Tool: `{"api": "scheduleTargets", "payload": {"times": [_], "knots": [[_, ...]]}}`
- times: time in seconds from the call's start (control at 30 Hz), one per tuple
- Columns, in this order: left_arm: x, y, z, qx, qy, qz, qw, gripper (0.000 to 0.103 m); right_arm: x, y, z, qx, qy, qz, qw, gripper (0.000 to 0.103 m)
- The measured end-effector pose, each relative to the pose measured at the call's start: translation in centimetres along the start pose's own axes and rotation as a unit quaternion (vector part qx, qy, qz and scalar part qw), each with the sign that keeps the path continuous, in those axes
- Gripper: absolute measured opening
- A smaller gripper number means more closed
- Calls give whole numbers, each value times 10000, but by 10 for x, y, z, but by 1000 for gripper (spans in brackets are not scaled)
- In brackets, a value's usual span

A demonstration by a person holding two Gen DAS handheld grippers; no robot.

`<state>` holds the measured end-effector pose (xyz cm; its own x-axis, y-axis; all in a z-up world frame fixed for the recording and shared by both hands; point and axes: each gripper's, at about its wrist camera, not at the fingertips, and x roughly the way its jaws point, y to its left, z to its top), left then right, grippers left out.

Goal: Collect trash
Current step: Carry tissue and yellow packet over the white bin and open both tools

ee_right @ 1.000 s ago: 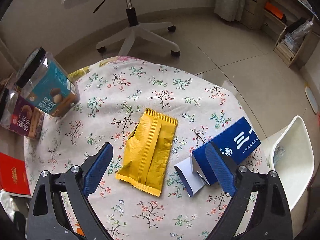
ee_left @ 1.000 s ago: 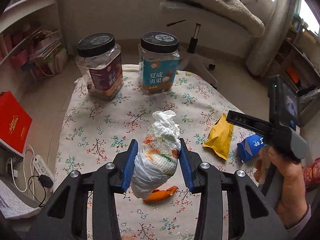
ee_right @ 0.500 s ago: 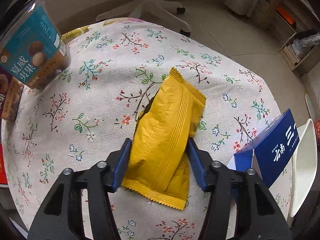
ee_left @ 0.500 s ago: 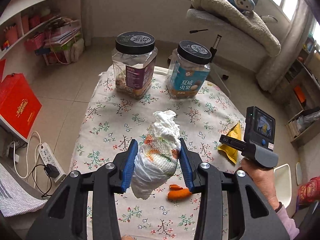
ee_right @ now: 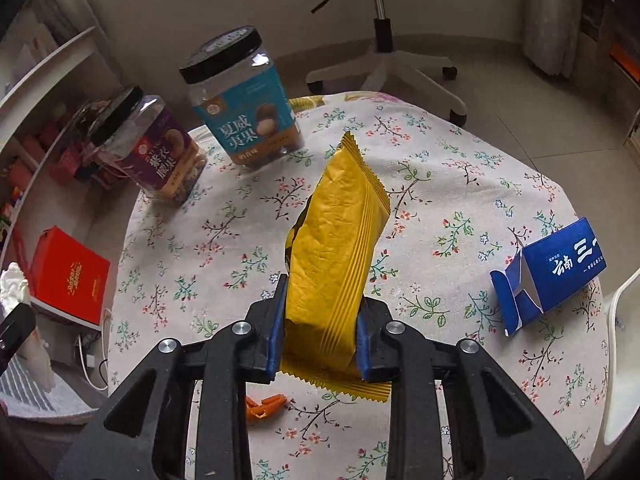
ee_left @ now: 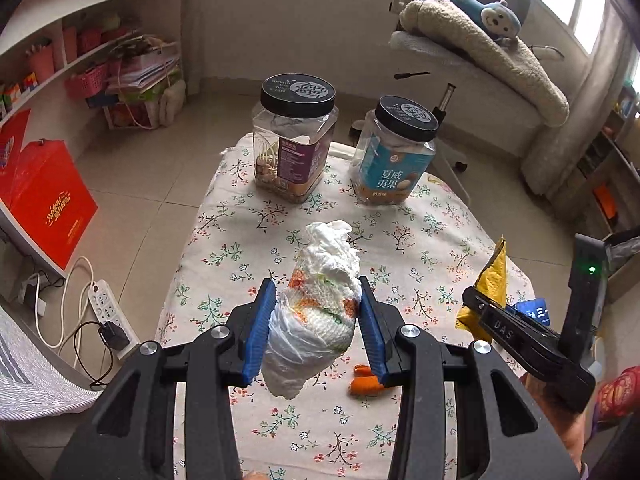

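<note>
Right wrist view: my right tongs [ee_right: 320,336] have just been closing and now pinch the crinkled yellow foil snack wrapper [ee_right: 336,248], raised off the floral-cloth worktop [ee_right: 460,200]. My left tongs [ee_left: 316,332] clamp the crumpled white tissue wad [ee_left: 320,304]. I should grip firmly without crushing and lift clear of the open blue carton [ee_right: 552,272].

Two lidded jars [ee_left: 294,138] upright on floral tablecloth [ee_right: 460,184]; red box [ee_left: 44,196], perhaps cardboard.
</note>
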<state>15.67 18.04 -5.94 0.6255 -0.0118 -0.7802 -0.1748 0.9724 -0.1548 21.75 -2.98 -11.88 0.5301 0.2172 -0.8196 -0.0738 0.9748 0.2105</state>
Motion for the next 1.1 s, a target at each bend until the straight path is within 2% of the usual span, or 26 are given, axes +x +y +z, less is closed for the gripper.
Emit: {"api": "scheduleTargets", "payload": {"times": [0.23, 0.33, 0.43, 0.53, 0.63, 1.1], "knots": [[-7, -14, -10, 174, -136, 82, 9997, 41, -59, 11, -18, -510, -630, 227, 9965, 27], [-9, -24, -14, 259, -236, 127, 9993, 41, -70, 4, -27, -605, -991, 93, 9932, 27], [-9, -37, -20, 383, -360, 205, 9984, 41, -73, -3, -28, -600, -1062, 33, 9925, 27], [-9, -52, -25, 475, -465, 202, 9976, 41, -82, -10, -26, -662, -1306, -141, 9891, 27], [-11, -68, -26, 605, -562, 165, 9964, 41, -87, -21, -23, -524, -1310, -128, 9899, 27], [-15, -148, -32, 1001, -679, -265, 9923, 41, -122, -82, -25, -186, -1586, -563, 9856, 27]]}}
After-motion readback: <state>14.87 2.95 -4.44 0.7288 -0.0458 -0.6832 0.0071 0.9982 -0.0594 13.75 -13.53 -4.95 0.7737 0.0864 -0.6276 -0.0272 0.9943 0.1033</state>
